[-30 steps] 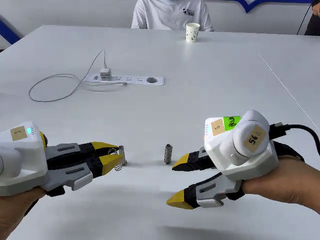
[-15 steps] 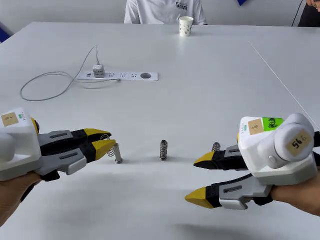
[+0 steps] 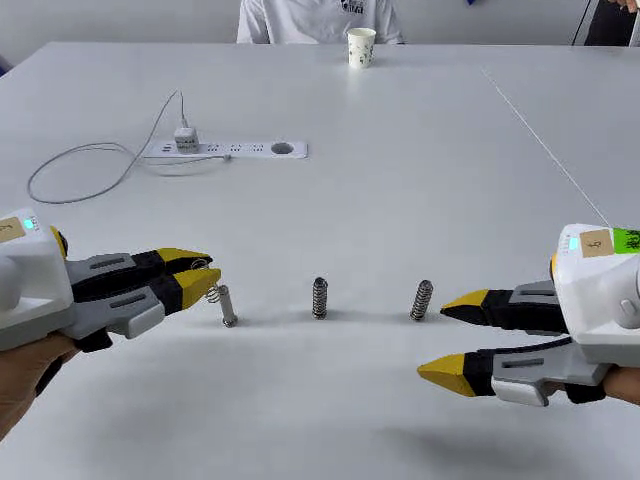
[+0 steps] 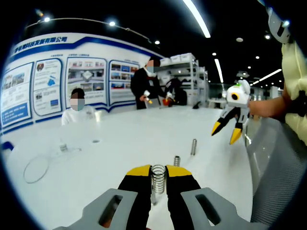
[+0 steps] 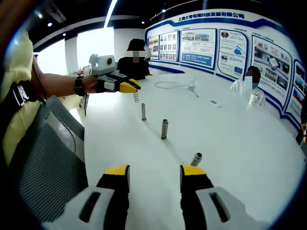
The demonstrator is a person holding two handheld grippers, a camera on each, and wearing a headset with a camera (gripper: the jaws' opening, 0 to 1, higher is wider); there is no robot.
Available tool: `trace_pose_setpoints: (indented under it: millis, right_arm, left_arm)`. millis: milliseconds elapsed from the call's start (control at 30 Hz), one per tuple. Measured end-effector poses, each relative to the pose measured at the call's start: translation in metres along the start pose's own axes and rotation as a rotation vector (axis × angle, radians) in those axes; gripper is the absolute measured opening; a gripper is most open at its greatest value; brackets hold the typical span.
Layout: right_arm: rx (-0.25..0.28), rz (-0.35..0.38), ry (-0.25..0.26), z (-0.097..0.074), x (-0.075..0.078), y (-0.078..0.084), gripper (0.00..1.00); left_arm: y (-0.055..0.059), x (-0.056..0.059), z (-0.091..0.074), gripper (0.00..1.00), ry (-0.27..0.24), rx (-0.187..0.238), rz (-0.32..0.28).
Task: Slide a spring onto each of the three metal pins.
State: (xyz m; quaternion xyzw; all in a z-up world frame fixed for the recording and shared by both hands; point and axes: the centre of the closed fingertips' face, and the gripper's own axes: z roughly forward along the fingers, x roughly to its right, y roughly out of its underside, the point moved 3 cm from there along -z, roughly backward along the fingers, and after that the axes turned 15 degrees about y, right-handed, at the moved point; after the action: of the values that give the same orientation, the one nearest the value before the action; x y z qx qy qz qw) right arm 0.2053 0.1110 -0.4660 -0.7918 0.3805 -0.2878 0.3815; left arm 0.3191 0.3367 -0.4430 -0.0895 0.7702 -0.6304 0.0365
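Observation:
Three metal pins stand in a row on the white table (image 3: pixel 420 150). The middle pin (image 3: pixel 319 297) and the right pin (image 3: pixel 422 300) each carry a spring. The left pin (image 3: pixel 226 305) is bare. My left gripper (image 3: pixel 203 274) is shut on a spring (image 3: pixel 213 292), held just up and left of the bare pin. In the left gripper view the spring (image 4: pixel 158 178) stands upright between the yellow tips of the left gripper (image 4: pixel 158 171). My right gripper (image 3: pixel 452 335) is open, just right of the right pin. In the right gripper view the right gripper (image 5: pixel 154 171) holds nothing, with the sprung right pin (image 5: pixel 195 159) just ahead.
A white power strip (image 3: pixel 225 150) with a plugged charger and a looping cable (image 3: pixel 60 165) lies at the back left. A paper cup (image 3: pixel 360 47) stands at the far edge, in front of a seated person (image 3: pixel 315 20). A mesh chair (image 5: pixel 53 158) is at the table's near side.
My right gripper has drawn back to the right, off the right pin, which now shows its spring. The left gripper has pulled slightly left from the bare pin, still holding its spring.

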Motion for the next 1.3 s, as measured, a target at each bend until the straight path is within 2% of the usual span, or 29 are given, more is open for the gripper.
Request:
trace_pose_setpoints:
  millis: [267, 467, 800, 1167, 1300]
  right_arm:
    - [0.016, 0.064, 0.083, -0.014, 0.023, 0.009, 0.45]
    - [0.022, 0.085, 0.113, -0.016, 0.030, 0.012, 0.47]
    - [0.027, 0.102, 0.133, -0.017, 0.033, 0.014, 0.50]
    - [0.024, 0.109, 0.131, -0.016, 0.030, 0.017, 0.50]
    - [0.023, 0.110, 0.132, -0.016, 0.030, 0.017, 0.50]
  left_arm:
    - [-0.001, -0.007, 0.002, 0.10, -0.006, 0.007, -0.013]
    - [-0.003, -0.011, 0.008, 0.10, 0.006, -0.005, -0.012]
    - [-0.002, -0.016, 0.017, 0.10, 0.026, -0.025, -0.023]
    - [0.006, -0.017, 0.020, 0.10, 0.028, -0.070, -0.034]
    - [0.006, -0.017, 0.020, 0.10, 0.031, -0.066, -0.040]
